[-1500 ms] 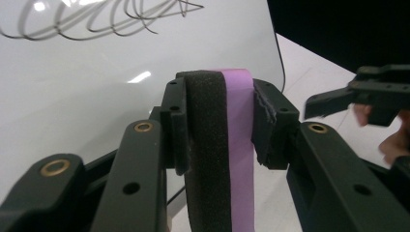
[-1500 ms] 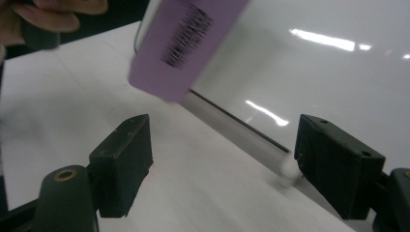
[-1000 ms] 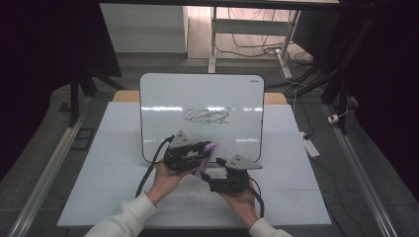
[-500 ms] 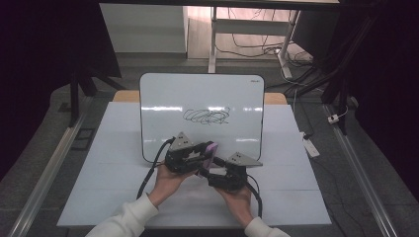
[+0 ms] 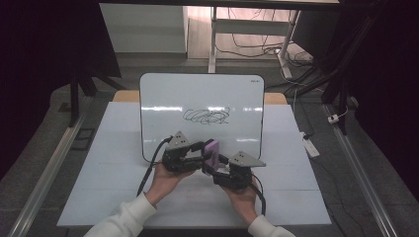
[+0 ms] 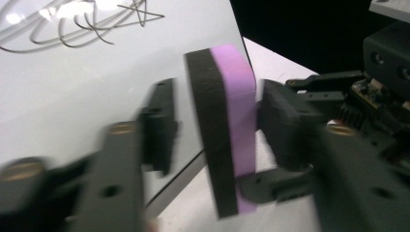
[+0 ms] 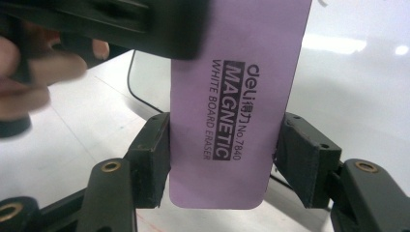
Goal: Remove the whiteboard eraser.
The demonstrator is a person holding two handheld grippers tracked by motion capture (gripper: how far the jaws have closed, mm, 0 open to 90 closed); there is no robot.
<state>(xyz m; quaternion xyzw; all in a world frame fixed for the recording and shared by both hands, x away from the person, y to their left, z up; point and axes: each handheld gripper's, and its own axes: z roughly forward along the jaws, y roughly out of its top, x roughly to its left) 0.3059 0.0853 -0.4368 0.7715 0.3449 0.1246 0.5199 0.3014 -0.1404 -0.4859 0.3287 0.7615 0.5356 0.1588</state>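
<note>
From the high view I see my two hands come in from the near edge of the white table (image 5: 99,163); the left tool (image 5: 201,150) and the right tool (image 5: 210,165) meet just in front of the whiteboard (image 5: 197,94), which stands upright at the middle of the table with a black scribble (image 5: 206,116) on it; the purple eraser (image 5: 211,153) sits between the two tools, near the board's lower edge; a cable (image 5: 150,168) trails from the left tool toward me.

In the left gripper view my left tool (image 6: 212,123) stands open around the eraser (image 6: 227,116); the eraser shows edge-on, dark felt on one side and purple on the other; one jaw lies clear of the felt side with a gap I can see, the other sits close by the purple side, though the blur keeps me from telling whether it touches; the right tool (image 6: 338,92) shows beyond, and the whiteboard (image 6: 72,82) fills the left.

In the right gripper view my right tool (image 7: 222,154) grips the eraser (image 7: 237,96) by its two long edges, near its lower end; the purple face reads "MAGNETIC WHITE BOARD ERASER"; the left tool (image 7: 145,24) reaches across the eraser's top, with my left hand (image 7: 34,72) at the far left.
</note>
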